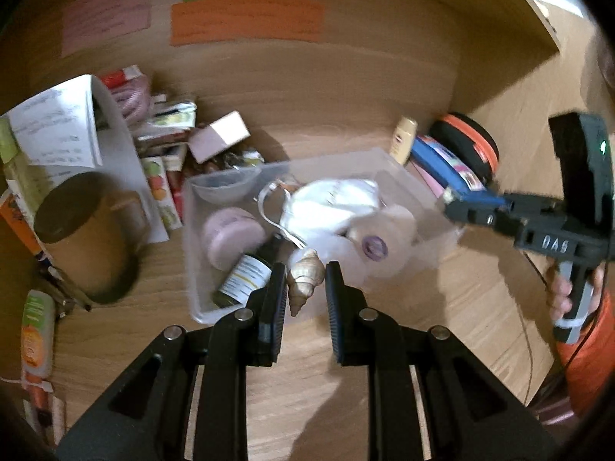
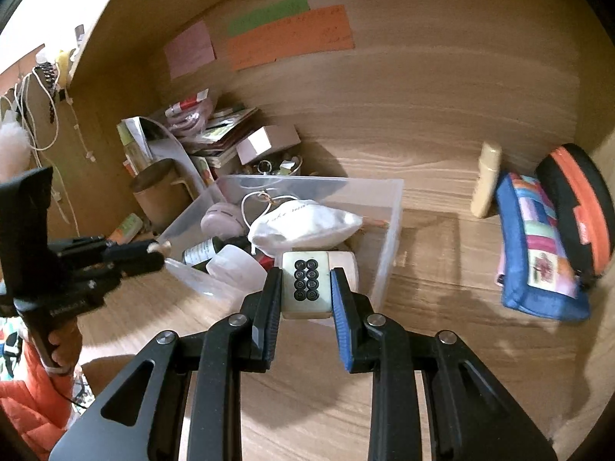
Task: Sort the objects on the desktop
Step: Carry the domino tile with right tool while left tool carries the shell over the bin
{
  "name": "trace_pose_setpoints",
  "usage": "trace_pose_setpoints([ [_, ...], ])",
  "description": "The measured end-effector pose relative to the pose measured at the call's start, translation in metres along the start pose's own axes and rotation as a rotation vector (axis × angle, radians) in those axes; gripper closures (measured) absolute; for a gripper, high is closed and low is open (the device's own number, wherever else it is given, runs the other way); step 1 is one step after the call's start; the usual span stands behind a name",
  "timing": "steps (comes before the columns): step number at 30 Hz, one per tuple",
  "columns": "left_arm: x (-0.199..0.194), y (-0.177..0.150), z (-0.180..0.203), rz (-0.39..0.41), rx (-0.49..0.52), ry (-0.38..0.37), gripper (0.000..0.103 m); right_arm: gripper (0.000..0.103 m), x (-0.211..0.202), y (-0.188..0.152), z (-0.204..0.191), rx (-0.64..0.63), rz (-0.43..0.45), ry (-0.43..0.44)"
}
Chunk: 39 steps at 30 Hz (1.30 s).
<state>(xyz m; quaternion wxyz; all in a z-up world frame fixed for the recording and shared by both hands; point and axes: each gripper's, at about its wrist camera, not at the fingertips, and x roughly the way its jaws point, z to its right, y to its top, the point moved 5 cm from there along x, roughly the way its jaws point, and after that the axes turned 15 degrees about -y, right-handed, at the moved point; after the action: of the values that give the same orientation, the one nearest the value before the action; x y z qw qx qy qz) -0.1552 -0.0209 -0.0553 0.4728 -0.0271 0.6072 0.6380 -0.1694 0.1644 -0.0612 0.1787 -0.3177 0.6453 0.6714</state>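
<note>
A clear plastic bin stands on the wooden desk and holds a white cloth pouch, a pink round jar, a dark dropper bottle and a white tape roll. My left gripper is over the bin's near edge; a beige spiral seashell sits between its fingers, touching the left pad, with a gap at the right pad. My right gripper is shut on a cream mahjong tile with black circles, held just above the bin's near rim. The pouch lies behind it.
A brown mug, papers, small boxes and packets crowd the left side. A blue patchwork pouch, an orange-and-black case and a small cream bottle stand at the right. Coloured notes hang on the back wall.
</note>
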Motion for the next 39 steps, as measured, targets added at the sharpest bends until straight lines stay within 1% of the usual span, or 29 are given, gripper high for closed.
trace_pose_setpoints([
  [2, 0.001, 0.006, -0.007, 0.004, -0.006, 0.017, 0.084, 0.081, 0.009, 0.002, -0.004, 0.001, -0.010, 0.011],
  [5, 0.010, 0.012, -0.016, -0.010, -0.015, 0.028, 0.084, 0.081, 0.023, 0.005, -0.011, 0.007, -0.030, 0.026],
  [11, 0.034, 0.017, -0.021, -0.050, -0.016, 0.020, 0.084, 0.081, 0.041, 0.012, -0.018, 0.012, -0.043, 0.023],
  [18, 0.056, 0.019, -0.025, -0.082, -0.018, 0.015, 0.084, 0.081, 0.057, 0.017, -0.016, 0.007, -0.049, -0.044],
  [24, 0.066, 0.017, -0.031, -0.099, -0.025, 0.020, 0.084, 0.080, 0.070, 0.018, -0.012, -0.004, -0.048, -0.104],
  [28, 0.069, 0.015, -0.033, -0.105, -0.018, 0.020, 0.084, 0.080, 0.070, 0.017, -0.012, -0.034, -0.033, -0.150],
  [35, 0.069, 0.015, -0.030, -0.099, -0.001, 0.024, 0.082, 0.079, 0.067, 0.018, -0.014, -0.042, -0.029, -0.160],
  [36, 0.068, 0.015, -0.030, -0.097, 0.000, 0.023, 0.081, 0.077, 0.065, 0.018, -0.014, -0.043, -0.026, -0.158],
  [38, 0.067, 0.015, -0.029, -0.090, -0.001, 0.024, 0.074, 0.069, 0.063, 0.019, -0.014, -0.046, -0.020, -0.159],
  [39, 0.065, 0.015, -0.029, -0.084, 0.000, 0.027, 0.070, 0.061, 0.061, 0.020, -0.015, -0.046, -0.012, -0.162],
])
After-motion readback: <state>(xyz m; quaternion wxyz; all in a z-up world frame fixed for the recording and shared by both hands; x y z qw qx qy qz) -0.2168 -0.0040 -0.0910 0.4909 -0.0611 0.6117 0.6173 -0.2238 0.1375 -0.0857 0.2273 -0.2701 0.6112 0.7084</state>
